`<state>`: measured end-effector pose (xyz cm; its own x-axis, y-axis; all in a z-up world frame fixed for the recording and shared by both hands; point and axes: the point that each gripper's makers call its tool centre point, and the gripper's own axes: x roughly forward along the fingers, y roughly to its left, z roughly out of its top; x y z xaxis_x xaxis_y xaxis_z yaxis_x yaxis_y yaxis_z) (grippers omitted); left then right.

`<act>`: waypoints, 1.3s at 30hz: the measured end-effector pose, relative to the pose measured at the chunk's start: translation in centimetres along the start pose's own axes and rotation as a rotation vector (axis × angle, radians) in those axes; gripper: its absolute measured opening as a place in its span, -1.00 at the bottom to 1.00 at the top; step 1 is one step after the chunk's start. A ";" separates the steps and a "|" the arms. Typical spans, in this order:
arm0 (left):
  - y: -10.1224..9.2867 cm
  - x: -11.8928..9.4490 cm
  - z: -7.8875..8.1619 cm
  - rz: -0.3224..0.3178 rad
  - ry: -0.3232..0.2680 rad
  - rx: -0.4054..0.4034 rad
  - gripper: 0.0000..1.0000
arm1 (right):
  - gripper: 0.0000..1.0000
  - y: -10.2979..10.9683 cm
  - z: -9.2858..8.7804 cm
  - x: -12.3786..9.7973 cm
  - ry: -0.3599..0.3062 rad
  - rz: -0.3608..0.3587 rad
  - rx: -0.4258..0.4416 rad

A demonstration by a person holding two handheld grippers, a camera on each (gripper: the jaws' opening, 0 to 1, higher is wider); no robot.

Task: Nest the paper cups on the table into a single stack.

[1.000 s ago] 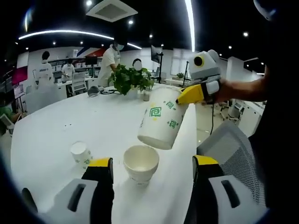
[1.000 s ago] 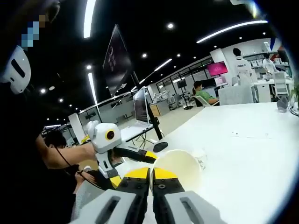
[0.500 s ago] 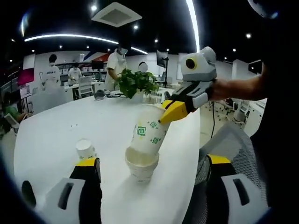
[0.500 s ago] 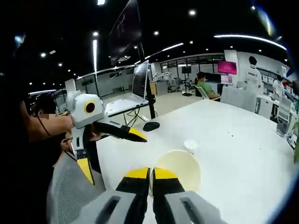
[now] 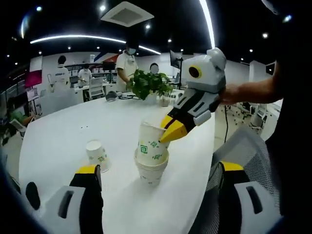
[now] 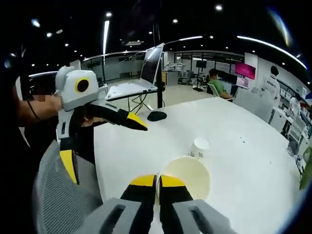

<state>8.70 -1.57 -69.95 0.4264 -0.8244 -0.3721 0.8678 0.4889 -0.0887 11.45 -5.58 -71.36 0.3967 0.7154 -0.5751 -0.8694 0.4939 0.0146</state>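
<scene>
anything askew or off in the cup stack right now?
Slightly. In the left gripper view the upper cup, pinched at its rim by the right claw, sits only partly inside the bottom cup and leans a little. A small cup stands upside down apart from them, not yet stacked. No spill or damage visible.

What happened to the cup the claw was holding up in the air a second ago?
The right claw carried its cup down and pushed it into the cup on the table, so they are now nested. It still pinches the rim. The left claw stayed open and took hold of nothing, and the small cup still stands upside down on the table.
</scene>
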 end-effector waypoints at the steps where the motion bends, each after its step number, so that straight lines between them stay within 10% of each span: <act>1: 0.0 0.0 -0.1 0.001 0.002 0.000 0.97 | -1.00 -0.1 -0.2 0.3 0.009 0.004 -0.006; 27: 1.6 -0.2 0.2 0.034 0.009 0.009 0.95 | -0.92 0.9 -3.0 4.5 0.099 0.064 0.008; 39: 6.6 1.4 2.6 0.094 -0.061 -0.043 0.88 | -0.46 0.6 -0.9 2.7 -0.041 0.008 0.009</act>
<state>15.70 -0.24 -68.64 0.5214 -0.7896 -0.3235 0.8122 0.5755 -0.0959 11.76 -3.77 -73.63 0.4018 0.7390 -0.5407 -0.8700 0.4924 0.0265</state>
